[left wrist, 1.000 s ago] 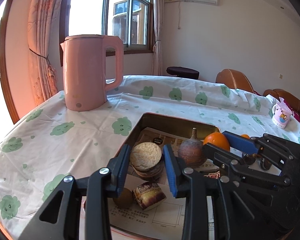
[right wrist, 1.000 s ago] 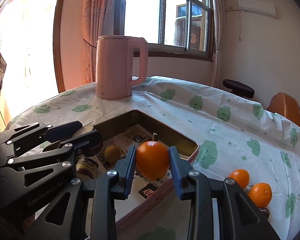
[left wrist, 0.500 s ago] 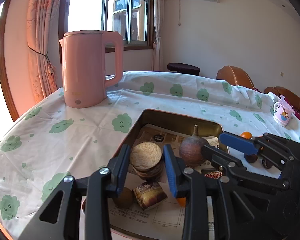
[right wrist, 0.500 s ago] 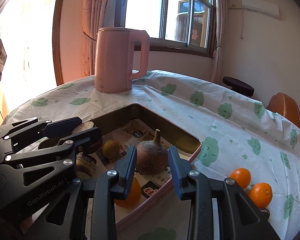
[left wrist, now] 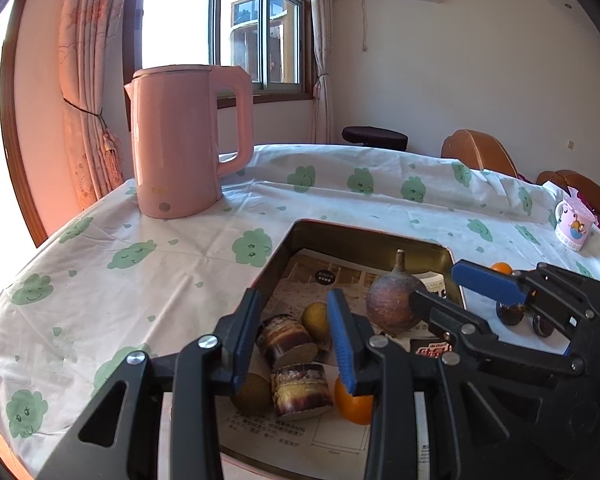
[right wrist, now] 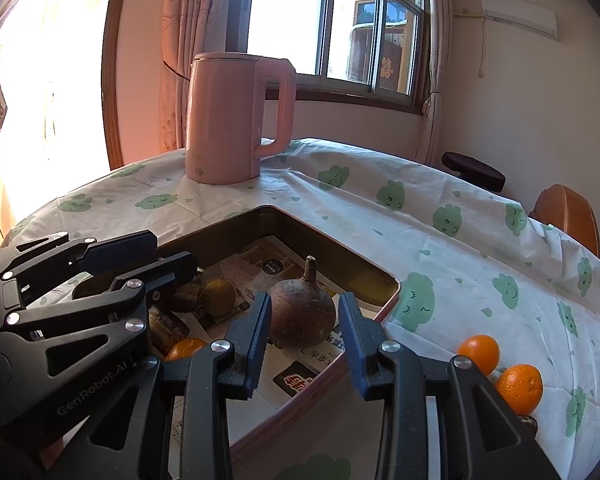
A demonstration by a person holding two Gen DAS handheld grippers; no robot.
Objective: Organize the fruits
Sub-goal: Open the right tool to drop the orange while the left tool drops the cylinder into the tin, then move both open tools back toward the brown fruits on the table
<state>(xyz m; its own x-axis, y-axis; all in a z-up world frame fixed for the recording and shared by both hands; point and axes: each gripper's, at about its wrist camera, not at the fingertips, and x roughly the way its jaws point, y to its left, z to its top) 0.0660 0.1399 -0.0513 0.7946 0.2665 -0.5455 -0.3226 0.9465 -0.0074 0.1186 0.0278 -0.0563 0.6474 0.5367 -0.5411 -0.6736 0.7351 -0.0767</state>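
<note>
Both grippers hang over the near end of the metal tray [right wrist: 384, 276], which sits on a cloud-print tablecloth [right wrist: 460, 240]. The right gripper [right wrist: 304, 340] has just been opening a bit, and its jaws are parted with nothing pinched; the orange [right wrist: 186, 348] lies loose on the tray's paper liner near the front edge, down by the left jaw. The left gripper [left wrist: 294, 334] has its jaws slightly apart too, gripping nothing, just hovering over two short brown stalk chunks [left wrist: 286, 338] and a small brownish-green fruit [left wrist: 315, 315]. A big round brown fruit with a stem [right wrist: 302, 312] sits mid-tray, toward the right wall. Two more oranges [right wrist: 478, 354] wait on the cloth outside the tray's right side, near the table's front edge. A pink kettle [right wrist: 232, 120] stands at the far left corner of the table by the window.
</note>
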